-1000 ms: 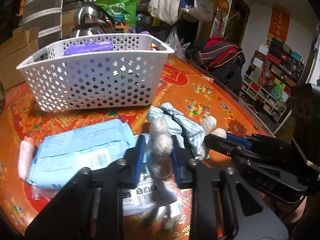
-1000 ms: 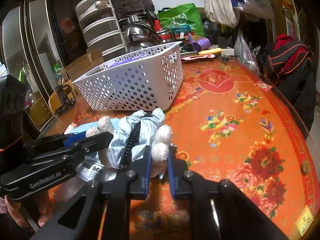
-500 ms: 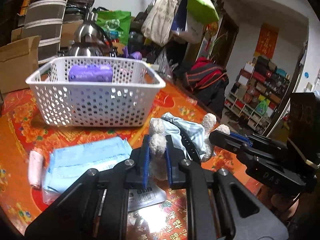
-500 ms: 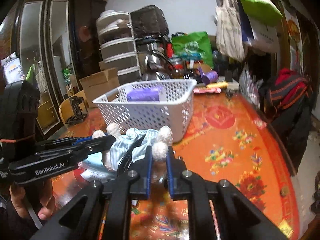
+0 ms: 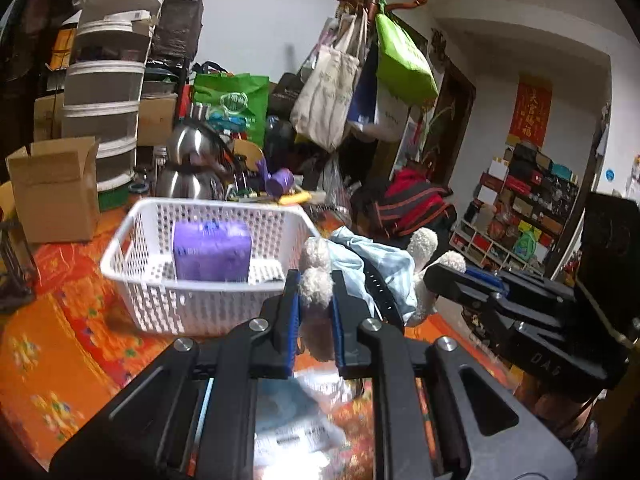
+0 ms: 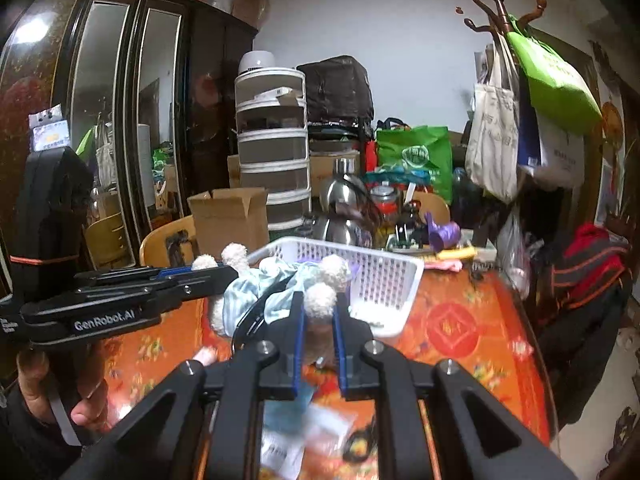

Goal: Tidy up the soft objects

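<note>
A plush toy with cream fuzzy limbs and a pale blue striped cloth [image 5: 380,260] hangs in the air between both grippers. My left gripper [image 5: 314,286] is shut on one fuzzy limb. My right gripper [image 6: 319,300] is shut on another limb of the same toy [image 6: 276,280]. The toy is held just in front of a white perforated basket [image 5: 168,304] that holds a purple pack [image 5: 212,250]. The basket also shows in the right wrist view [image 6: 384,276].
A pale blue tissue pack [image 5: 292,412] lies on the orange flowered table [image 5: 48,368] below the grippers. A cardboard box [image 5: 56,188], steel kettles [image 5: 196,168] and stacked clutter stand behind the basket. A coat rack with bags [image 5: 360,80] stands at the back.
Both grippers have lifted the plush toy up off the table and toward the basket. The blue tissue pack has stayed on the table below.
</note>
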### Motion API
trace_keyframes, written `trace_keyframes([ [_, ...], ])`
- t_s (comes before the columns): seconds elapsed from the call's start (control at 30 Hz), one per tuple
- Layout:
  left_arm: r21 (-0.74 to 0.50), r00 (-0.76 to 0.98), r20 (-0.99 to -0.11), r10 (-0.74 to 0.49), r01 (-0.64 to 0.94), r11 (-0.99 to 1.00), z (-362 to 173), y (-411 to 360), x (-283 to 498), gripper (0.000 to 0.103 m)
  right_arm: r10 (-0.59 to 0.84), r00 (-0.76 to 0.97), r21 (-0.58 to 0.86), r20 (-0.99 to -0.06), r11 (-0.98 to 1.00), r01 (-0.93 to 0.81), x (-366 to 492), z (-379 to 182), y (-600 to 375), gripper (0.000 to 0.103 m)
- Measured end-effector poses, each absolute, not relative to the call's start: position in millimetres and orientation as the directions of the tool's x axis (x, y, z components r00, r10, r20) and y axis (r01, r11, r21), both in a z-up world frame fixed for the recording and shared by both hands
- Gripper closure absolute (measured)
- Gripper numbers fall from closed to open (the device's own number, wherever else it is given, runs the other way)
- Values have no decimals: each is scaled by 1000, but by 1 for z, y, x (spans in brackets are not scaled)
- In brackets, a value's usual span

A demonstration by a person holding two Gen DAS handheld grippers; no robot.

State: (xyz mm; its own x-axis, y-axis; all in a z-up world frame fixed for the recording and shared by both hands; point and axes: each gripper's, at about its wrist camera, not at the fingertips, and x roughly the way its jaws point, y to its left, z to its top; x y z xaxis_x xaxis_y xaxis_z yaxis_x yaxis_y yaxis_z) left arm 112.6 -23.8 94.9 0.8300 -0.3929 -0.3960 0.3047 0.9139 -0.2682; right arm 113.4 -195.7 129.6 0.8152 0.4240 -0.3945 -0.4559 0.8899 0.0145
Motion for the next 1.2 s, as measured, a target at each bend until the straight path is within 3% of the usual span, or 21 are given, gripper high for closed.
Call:
trace_keyframes([
  [0.17, -262, 837, -401, -372, 284, 922, 134, -18, 148, 91, 409, 826, 14, -388, 898, -439, 154, 154, -191, 92],
  [0.43, -227, 837, -452, -309, 227, 947, 163, -24, 229, 91, 346, 821, -34, -454, 914, -404, 226, 157, -176, 92],
  [0.8, -159, 783, -584, -212, 146, 976, 113, -41, 343, 91, 255, 790, -64, -558, 935, -348, 304, 97, -166, 92],
  [1.2, -122, 747, -645, -158, 104, 987, 52, -48, 377, 90, 216, 766, -130, -606, 922, -363, 325, 53, -154, 91],
])
